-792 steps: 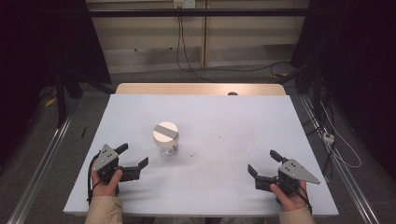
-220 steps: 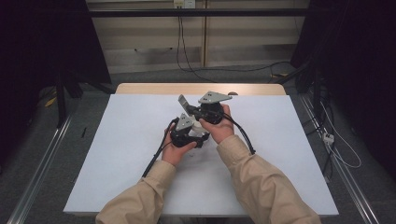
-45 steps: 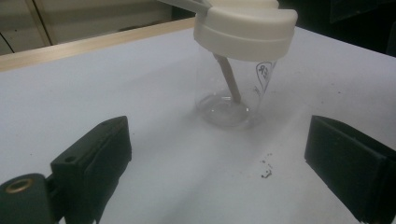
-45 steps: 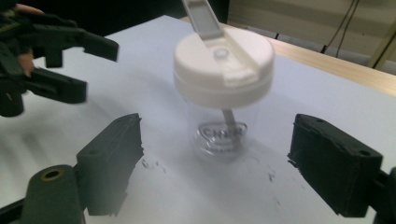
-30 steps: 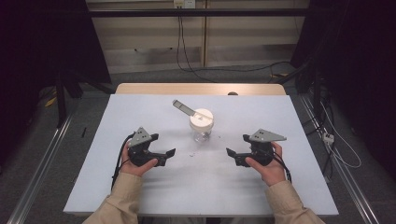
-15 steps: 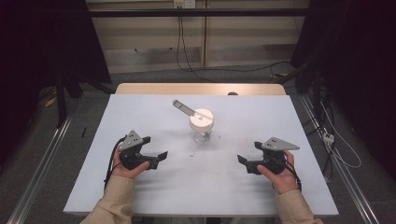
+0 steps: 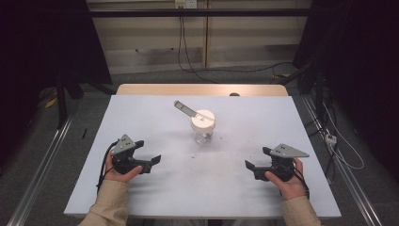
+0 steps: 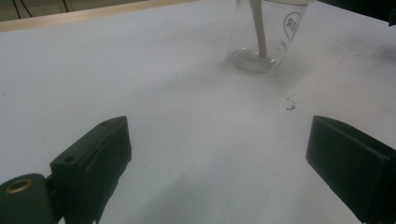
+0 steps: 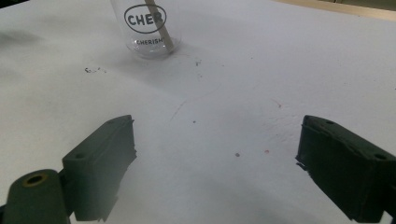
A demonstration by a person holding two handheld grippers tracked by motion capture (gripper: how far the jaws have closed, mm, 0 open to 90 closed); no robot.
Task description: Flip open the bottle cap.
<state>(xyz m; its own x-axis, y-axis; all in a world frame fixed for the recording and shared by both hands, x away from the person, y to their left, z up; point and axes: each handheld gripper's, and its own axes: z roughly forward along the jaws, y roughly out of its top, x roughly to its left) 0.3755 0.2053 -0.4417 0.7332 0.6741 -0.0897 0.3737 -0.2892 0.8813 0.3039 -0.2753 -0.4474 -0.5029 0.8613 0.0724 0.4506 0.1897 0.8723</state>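
table (image 7: pixel 155 197): white top, bare apart from a few dark specks near the cup
cup (image 7: pixel 203 126): clear, white lid on, straw (image 7: pixel 186 109) through the lid leaning up-left; stands upright mid-table, well apart from both grippers
left gripper (image 7: pixel 149 162): jaws wide apart, nothing held, low at near-left
right gripper (image 7: pixel 250 166): jaws wide apart, nothing held, low at near-right
step: looks finished, hands parked
next move: probably none; if any, reach to the cup

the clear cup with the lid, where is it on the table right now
The clear cup stands upright near the middle of the white table in the high view, toward the far edge, well apart from the left gripper and right gripper, a flat stick leaning out of it.
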